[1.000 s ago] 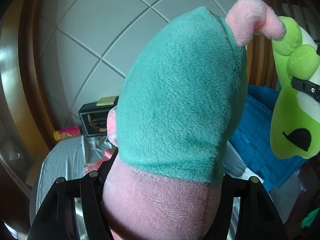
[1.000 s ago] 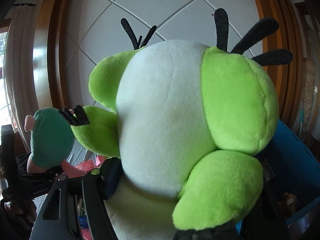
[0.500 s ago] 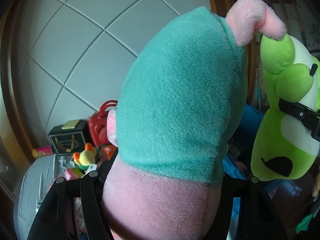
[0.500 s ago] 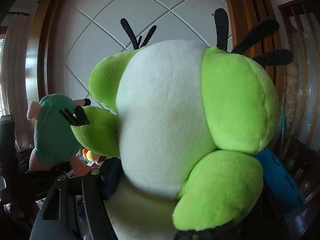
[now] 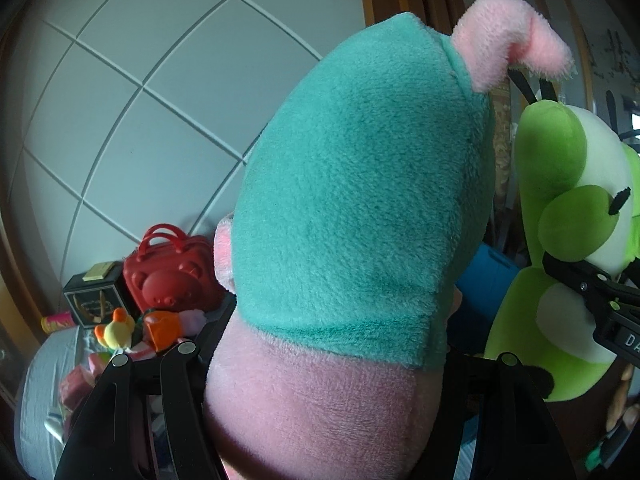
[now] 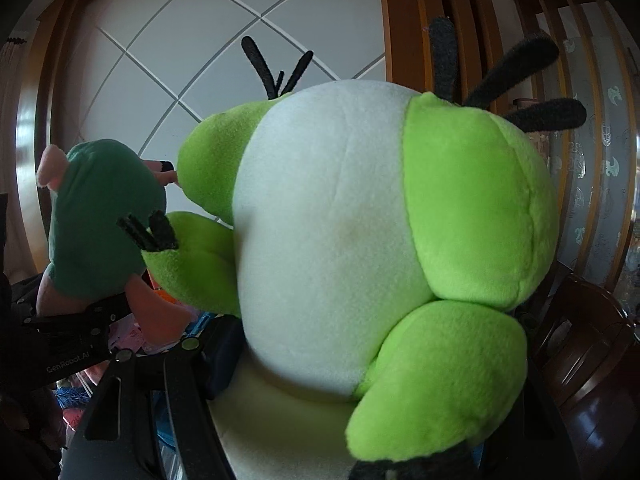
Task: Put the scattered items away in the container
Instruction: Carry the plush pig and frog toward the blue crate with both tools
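A: Plush toys, 2 of them held up: 1 teal-and-pink plush (image 5: 360, 220) fills the left wrist view, and 1 green-and-white plush (image 5: 568, 240) hangs at its right edge.

B: And the left gripper (image 5: 320, 420)?

A: Its 2 black fingers (image 5: 176, 408) stand on either side of the pink lower part of the teal-and-pink plush, pressed into it, so it is clamped on that toy and lifted in front of the panelled wall (image 5: 140, 120).

B: What else shows in that view?

A: Low on the left, on the grey cloth (image 5: 36, 392): 1 red bear case (image 5: 172, 272) with 2 handles, 1 black box (image 5: 94, 300) just beside it, 1 pink can (image 5: 58, 322) lying on its side, and 1 small yellow-and-orange toy (image 5: 116, 330). 1 blue container (image 5: 486, 280) peeks out between the 2 plushes, below them.

B: Now the right wrist view.

A: The green-and-white plush (image 6: 360, 240) takes up most of it, held high, with black felt strands on its limbs. The right gripper (image 6: 348, 420) has 1 finger (image 6: 180, 400) visible against the toy's pale underside; the other is hidden behind a green limb, yet the toy sits gripped between them.

B: The other toy?

A: The teal-and-pink plush (image 6: 100, 220) is at the left, near the green one's limb, seated in the left gripper (image 6: 80, 328). 1 dark wooden chair (image 6: 588, 344) is at the lower right.
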`<state>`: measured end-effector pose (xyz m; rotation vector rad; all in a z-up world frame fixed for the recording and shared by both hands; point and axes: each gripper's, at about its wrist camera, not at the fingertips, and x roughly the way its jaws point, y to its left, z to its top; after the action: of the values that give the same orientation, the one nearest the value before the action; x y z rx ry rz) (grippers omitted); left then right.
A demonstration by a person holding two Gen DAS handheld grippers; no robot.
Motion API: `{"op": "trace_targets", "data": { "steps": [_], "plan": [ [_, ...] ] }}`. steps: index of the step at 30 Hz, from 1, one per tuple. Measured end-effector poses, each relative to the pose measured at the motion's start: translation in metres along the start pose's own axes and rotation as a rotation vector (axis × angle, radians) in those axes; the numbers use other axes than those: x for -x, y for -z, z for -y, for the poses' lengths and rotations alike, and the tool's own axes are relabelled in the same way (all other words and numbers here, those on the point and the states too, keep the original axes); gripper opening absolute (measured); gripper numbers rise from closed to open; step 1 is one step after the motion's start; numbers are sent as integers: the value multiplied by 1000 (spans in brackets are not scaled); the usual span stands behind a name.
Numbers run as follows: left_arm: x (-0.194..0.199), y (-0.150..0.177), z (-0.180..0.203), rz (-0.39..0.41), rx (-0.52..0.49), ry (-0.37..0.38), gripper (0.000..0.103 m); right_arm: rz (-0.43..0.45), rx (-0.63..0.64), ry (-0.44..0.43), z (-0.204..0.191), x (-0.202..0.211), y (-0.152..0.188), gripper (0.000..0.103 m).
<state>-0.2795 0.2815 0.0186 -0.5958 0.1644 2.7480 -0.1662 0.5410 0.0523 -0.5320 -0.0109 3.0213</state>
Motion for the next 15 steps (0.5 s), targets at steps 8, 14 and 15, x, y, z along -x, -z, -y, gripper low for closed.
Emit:
{"op": "trace_targets", "data": {
  "steps": [8,14,15],
  "plan": [
    [-27,-7,39,-31,-19,4,66,14,-50,49,56,28,-9,69],
    [-41,-13,55,-51,-27,3,66,-13,-68,61,72,8,1,70],
    [-43,-14,57,-55,-28,2,66,-19,-70,61,75,5,2,70]
  ]
}}
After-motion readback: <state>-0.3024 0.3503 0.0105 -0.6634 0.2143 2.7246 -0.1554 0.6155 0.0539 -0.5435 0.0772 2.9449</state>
